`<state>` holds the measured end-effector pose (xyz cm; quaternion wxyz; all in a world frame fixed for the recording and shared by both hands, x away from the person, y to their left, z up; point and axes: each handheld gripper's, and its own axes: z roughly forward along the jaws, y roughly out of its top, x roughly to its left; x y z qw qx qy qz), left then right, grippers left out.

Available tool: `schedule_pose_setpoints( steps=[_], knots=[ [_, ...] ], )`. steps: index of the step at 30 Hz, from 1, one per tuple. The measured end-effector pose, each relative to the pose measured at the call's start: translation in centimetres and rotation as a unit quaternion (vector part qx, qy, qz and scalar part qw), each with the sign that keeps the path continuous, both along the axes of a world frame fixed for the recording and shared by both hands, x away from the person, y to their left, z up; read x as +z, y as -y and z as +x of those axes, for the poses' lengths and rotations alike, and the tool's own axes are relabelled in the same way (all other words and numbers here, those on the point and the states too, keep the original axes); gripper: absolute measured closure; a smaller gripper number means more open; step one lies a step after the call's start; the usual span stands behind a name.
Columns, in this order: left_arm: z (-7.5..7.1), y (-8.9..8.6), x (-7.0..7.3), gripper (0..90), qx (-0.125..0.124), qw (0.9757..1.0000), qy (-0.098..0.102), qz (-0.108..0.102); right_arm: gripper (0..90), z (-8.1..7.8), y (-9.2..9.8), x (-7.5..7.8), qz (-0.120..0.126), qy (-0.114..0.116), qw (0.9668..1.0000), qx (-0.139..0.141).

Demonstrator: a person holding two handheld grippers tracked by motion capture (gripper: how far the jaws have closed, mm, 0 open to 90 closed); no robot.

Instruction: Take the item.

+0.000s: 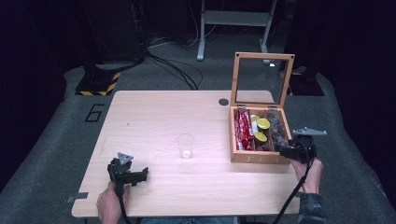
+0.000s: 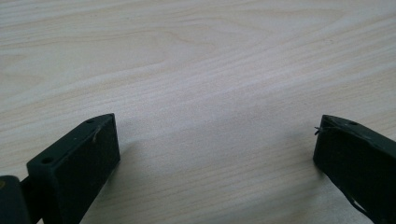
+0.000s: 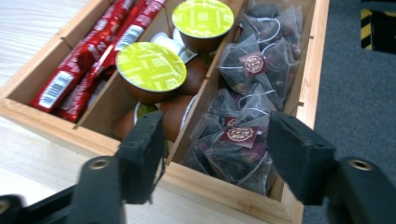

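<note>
An open wooden box point(image 1: 256, 158) stands at the table's right side with its glass lid point(image 1: 261, 77) raised. It holds red stick sachets point(image 3: 88, 51) on the left, green-topped brown capsules point(image 3: 150, 66) in the middle and dark mesh tea bags point(image 3: 240, 135) on the right. My right gripper point(image 3: 215, 140) hovers at the box's near right corner point(image 1: 285, 150). Its jaws stand apart on either side of the front tea bags, and the pads press on nothing. My left gripper point(image 1: 142, 173) rests low near the front left of the table point(image 2: 196, 56), wide open point(image 2: 217, 140) and empty.
A clear plastic cup point(image 1: 186, 145) stands upright mid-table, left of the box. A small dark round hole point(image 1: 223, 101) sits near the table's far edge. Cables and a metal stand's legs point(image 1: 201, 46) lie on the grey floor beyond.
</note>
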<state>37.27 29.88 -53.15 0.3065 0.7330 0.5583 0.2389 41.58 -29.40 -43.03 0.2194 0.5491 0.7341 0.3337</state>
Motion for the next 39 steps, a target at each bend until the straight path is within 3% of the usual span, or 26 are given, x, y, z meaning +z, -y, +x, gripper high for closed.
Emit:
schedule_pose_setpoints(
  steps=[9, 14, 18, 22, 27, 31, 39],
  knots=[
    [0.0, 0.0, 0.0, 0.3, 0.0, 1.0, 0.0, 0.0, 53.8, 1.1, -0.3, -0.6, -0.01, -0.032, 0.9992, -0.02],
    [0.0, 0.0, 0.0, 0.3, 0.0, 1.0, 0.0, 0.0, 58.4, 1.4, -0.6, -0.9, -0.03, -0.039, 0.9983, -0.03],
    [0.0, 0.0, 0.0, 0.3, 0.0, 1.0, 0.0, 0.0, 67.1, 1.6, -0.6, -1.3, -0.036, -0.042, 0.9979, -0.034],
    [0.0, 0.0, 0.0, 0.3, 0.0, 1.0, 0.0, 0.0, 76.6, 1.8, -0.7, -1.5, -0.03, -0.051, 0.9975, -0.039],
    [0.0, 0.0, 0.0, 0.3, 0.0, 1.0, 0.0, 0.0, 84.4, 1.9, -0.9, -1.5, -0.042, -0.047, 0.9976, -0.03],
    [0.0, 0.0, 0.0, 0.3, 0.0, 1.0, 0.0, -0.001, 85.1, 1.8, -1.2, -1.1, -0.04, -0.048, 0.9974, -0.035],
    [0.0, 0.0, 0.0, 0.3, 0.0, 1.0, 0.0, -0.001, 85.7, 1.1, -1.2, 0.3, -0.036, -0.028, 0.9985, -0.031]
  ],
)
